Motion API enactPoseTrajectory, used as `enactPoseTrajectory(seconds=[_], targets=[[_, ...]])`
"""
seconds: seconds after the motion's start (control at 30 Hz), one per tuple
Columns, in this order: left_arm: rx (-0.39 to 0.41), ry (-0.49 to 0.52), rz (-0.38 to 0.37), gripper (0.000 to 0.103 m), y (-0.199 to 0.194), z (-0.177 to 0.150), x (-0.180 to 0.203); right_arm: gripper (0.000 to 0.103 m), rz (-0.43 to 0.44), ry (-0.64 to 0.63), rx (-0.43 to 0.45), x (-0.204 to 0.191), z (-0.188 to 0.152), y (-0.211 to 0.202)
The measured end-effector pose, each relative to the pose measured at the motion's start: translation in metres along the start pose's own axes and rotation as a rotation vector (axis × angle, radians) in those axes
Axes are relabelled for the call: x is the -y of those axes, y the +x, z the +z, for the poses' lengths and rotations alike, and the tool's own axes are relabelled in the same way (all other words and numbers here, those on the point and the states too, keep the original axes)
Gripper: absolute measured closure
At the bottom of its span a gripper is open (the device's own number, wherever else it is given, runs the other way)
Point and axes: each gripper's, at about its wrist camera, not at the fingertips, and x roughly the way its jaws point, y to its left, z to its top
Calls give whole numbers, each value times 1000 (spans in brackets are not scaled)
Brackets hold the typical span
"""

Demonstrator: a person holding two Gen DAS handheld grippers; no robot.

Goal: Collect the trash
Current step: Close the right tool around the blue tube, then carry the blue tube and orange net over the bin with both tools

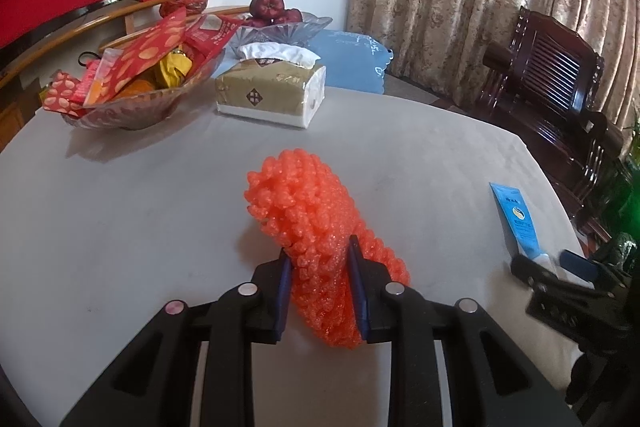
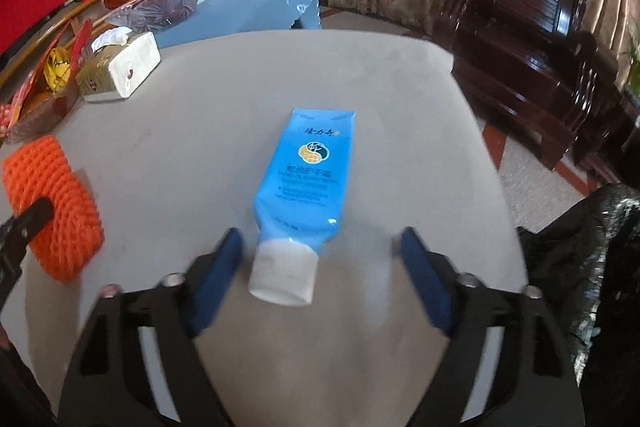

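Left gripper (image 1: 320,259) — jaws clamped on the orange foam fruit net (image 1: 316,227), centre frame on the grey counter (image 1: 140,207). Right gripper (image 2: 320,267) — jaws apart, straddling the white cap of the blue plastic tube (image 2: 304,171) lying mid-frame, pads not touching.

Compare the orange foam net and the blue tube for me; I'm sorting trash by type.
The foam net is orange and knobbly; the tube is smooth blue with a white cap. The left claw pinches the net; the right claw straddles the tube's cap without touching. Both lie on the grey table.
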Motion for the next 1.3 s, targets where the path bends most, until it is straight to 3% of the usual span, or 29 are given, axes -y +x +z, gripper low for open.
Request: enactPoseTrajectory(seconds=[0.07,0.17,0.2,0.67,1.3], targets=[[-2,-1,1,77,0,0,-1,34,1,-1,6,-2,2,1],[-4,0,4,77,0,-1,0,52,18,-15,16,-5,1,-2],[-4,0,4,77,0,-2,0,62,28,-21,19,-5,-1,-3],[7,25,-20,77,-15,-7,17,63,134,-72,59,-6,-13,-55],[85,69,-70,77,-85,-12,68,63,198,-103,185,29,-30,-167]])
